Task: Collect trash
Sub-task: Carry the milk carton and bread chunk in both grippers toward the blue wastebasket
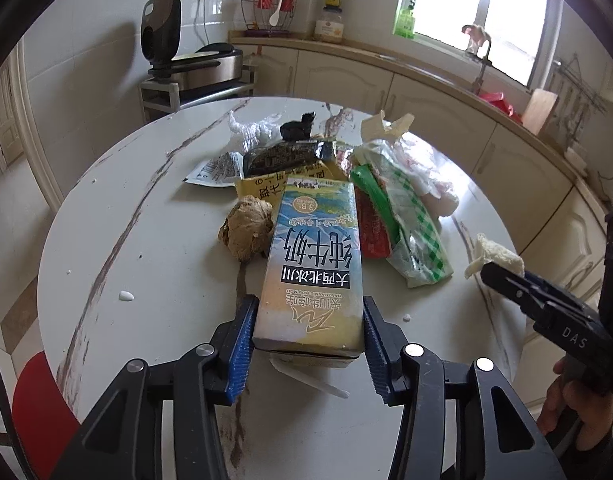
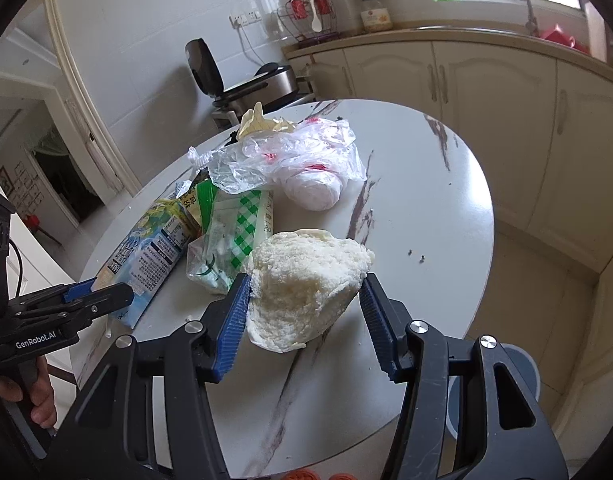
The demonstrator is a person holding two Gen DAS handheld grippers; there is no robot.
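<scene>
- Cream kitchen cabinets (image 1: 434,96) and a bright window (image 1: 482,4) curved behind a round white marble table (image 1: 146,220) streaked with brown veins.
- On that table lay a heap of trash, seen from both wrist views.
- The left gripper (image 1: 308,342) was clamped on a milk carton (image 1: 316,256); both blue pads pressed the carton's near end, which was held lying flat with its far end pointing to twelve o'clock in the left wrist view.
- A brown crumpled lump (image 1: 248,232) sat just beside the carton at about ten o'clock from the left gripper.
- A green checked plastic bag (image 1: 414,228) lay touching the carton's right side, toward one o'clock.
- Farther off at twelve o'clock were a dark wrapper (image 1: 286,156) and a yellow packet (image 1: 262,190), piled together.
- The right gripper (image 2: 306,300) held a piece of white bread (image 2: 306,284); no earlier picture was at hand, but the pads met the bread on both sides, the left pad clearly pressed into it.
- In the right wrist view the bread sat dead centre, with the checked bag at ten o'clock and a clear plastic bag (image 2: 298,152) with pink contents at twelve o'clock.
- A hand (image 2: 38,396) showed at the lower left edge, around the left gripper's handle.
- A white drip (image 1: 126,296) marked the table at nine o'clock from the left gripper.
</scene>
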